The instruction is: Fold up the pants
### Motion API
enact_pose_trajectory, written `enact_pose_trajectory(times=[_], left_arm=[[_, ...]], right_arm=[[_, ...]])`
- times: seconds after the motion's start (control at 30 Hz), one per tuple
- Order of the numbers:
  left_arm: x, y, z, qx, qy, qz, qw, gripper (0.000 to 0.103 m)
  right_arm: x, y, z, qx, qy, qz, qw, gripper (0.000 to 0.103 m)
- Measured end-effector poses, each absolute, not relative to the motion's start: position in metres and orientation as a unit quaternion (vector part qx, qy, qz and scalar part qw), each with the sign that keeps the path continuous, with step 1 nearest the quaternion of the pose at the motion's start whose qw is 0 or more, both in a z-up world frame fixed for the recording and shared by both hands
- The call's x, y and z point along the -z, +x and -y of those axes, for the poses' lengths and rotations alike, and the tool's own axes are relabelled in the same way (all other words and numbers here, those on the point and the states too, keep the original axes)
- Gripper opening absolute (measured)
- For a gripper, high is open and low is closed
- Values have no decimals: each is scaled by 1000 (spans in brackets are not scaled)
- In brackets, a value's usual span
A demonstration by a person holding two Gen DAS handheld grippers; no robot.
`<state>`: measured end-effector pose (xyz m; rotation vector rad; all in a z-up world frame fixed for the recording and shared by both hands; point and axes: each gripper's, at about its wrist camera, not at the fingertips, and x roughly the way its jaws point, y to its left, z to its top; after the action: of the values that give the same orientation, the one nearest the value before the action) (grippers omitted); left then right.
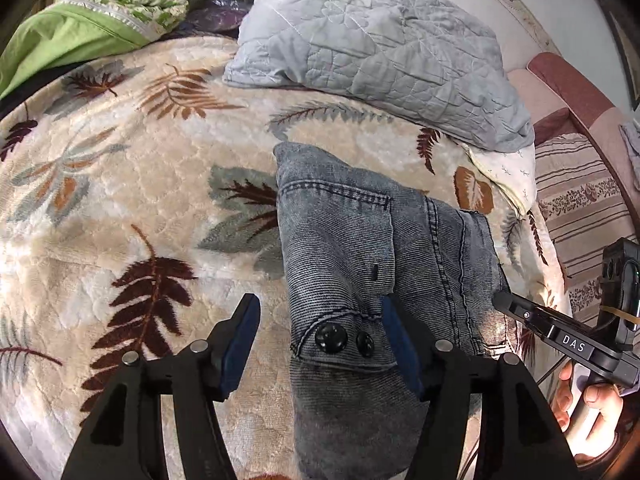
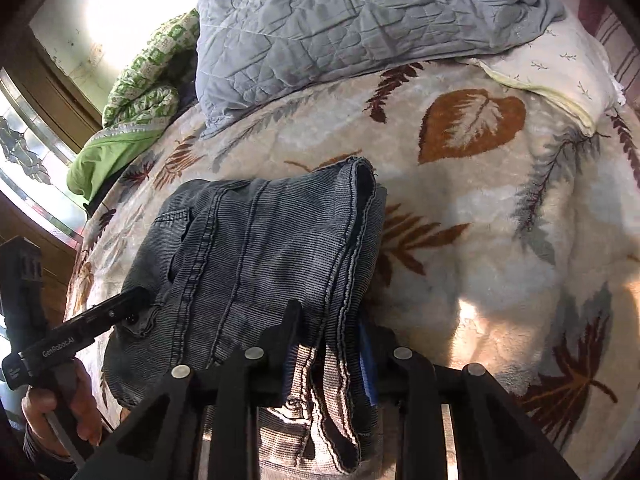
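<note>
Leaf blanket (image 1: 132,208) w/ folded pants (image 1: 352,240) btwn open left tool (image 1: 320,344) pads.

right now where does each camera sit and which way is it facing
Left wrist: on the left gripper, looking down its open fingers at the folded pants; the right gripper and its hand show at right.
Right wrist: on the right gripper, looking down at the pants' hem edge between its fingers.
Shared: pants, leaf blanket, grey quilt.
</note>
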<state>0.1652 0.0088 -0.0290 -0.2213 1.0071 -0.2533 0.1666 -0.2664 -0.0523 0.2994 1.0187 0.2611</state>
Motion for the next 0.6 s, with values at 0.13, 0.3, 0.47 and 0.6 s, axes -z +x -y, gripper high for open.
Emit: enact_pose_trajectory(times=[0.13,0.3,0.47,0.6], left_arm=[[12,138,-14,90,-95,-464,876,72],[33,110,3,69,-67,-473,876,82],[47,108,10,33,-46,-478,876,90],[20,95,7,42,-54,-457,887,90]], right_arm=[[25,133,260,-127,120,-451,875,30],[35,96,238,-111,69,-442,887,65],[64,96,234,-90,65,-483,868,71],[33,76,237,-84,55,-460,882,71]])
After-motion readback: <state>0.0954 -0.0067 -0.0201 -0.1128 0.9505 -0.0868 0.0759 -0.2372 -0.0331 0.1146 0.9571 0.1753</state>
